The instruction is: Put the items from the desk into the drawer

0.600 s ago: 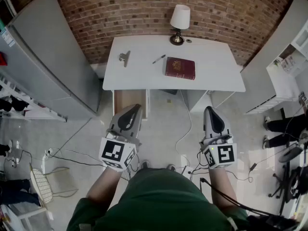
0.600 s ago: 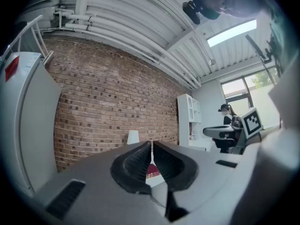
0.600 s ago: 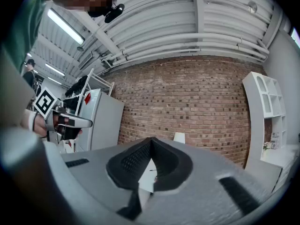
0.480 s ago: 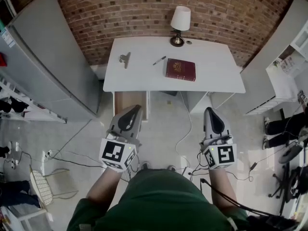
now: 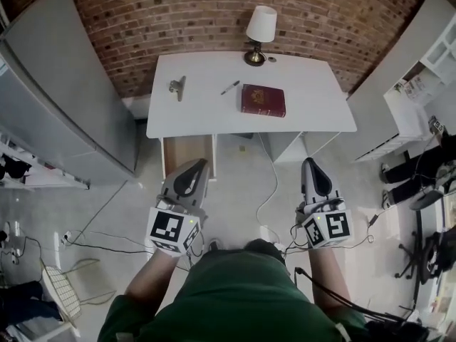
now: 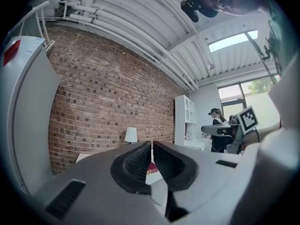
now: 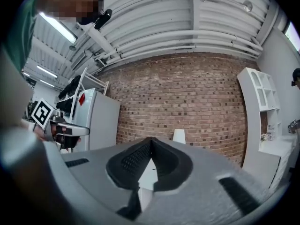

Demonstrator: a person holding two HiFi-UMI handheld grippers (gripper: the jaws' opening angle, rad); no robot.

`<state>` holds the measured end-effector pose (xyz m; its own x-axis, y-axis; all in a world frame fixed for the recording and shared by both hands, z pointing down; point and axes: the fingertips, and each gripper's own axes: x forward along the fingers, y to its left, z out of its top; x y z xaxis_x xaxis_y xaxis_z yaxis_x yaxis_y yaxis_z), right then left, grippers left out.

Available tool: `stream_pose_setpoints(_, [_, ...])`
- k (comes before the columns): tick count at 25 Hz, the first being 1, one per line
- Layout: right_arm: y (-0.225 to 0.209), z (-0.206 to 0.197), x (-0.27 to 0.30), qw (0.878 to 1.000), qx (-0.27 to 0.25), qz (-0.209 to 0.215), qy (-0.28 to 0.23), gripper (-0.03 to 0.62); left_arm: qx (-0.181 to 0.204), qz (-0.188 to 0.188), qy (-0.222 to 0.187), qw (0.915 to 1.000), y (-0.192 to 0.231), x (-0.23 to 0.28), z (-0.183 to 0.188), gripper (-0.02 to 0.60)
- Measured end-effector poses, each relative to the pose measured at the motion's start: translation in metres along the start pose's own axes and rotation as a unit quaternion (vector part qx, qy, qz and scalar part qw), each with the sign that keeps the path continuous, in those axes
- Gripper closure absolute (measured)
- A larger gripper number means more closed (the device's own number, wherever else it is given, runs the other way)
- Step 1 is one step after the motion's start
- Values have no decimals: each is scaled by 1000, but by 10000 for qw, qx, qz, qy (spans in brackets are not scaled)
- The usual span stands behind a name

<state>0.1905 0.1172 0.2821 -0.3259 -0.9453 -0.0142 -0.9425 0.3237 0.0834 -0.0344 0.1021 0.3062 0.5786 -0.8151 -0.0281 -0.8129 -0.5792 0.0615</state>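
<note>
- A red-brown brick wall (image 5: 214,6) backs a white rectangular desk (image 5: 313,98) that stands on a pale floor crossed by dark cables (image 5: 114,237). A tall grey cabinet (image 5: 64,84) stands to the desk's left.
- The left gripper (image 5: 199,164), grey with a square-marker cube at its rear, is held level over the floor. Its own view shows the ribbed black pads (image 6: 138,162) pressed together with nothing between them.
- The right gripper (image 5: 311,163) is likewise level, and its jaws are closed and empty. It is well apart from the left one.
- Both grippers point toward the desk's front edge and are clear of it. The person holding them wears a green top (image 5: 235,298).
- A drawer with a brown wooden inside (image 5: 188,152) stands pulled out below the desk's front left corner, just ahead of the left gripper's tip.
- A dark red hardcover book (image 5: 263,100) lies flat near the middle of the desk.
- A slim dark pen (image 5: 230,87) lies slanted just left of the book, not touching it.
- A small metal clip (image 5: 177,86) rests close to the desk's left edge, well apart from the pen.
- A table lamp with a white shade and a dark base (image 5: 261,27) stands at the middle of the desk's rear edge, against the wall.
</note>
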Motion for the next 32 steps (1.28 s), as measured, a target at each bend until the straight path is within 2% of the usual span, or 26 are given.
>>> stream_pose_setpoints(7, [-18,-24,7,9996,152,-172,189,592,-167,-280,102,9994,0,26,-14,569])
stream_pose_setpoints(12, [-40,-49,31,9981,454,-109,394,592,-390,-465,295,9977,0,56,-29,569])
stream_pose_setpoints(19, [-104,-72,91,9962,735,57,473,592,-263,-288,537,9978,7,133,-38,569])
stream_pose_setpoints(26, [-184,-99,148,9929,952,267,657,592,-757,-37,810,9938,10,221,-58,569])
stream_pose_setpoints(32, [-235,-115,193,9897,1031,630,767,591,-697,306,964,9924,12,264,-68,569])
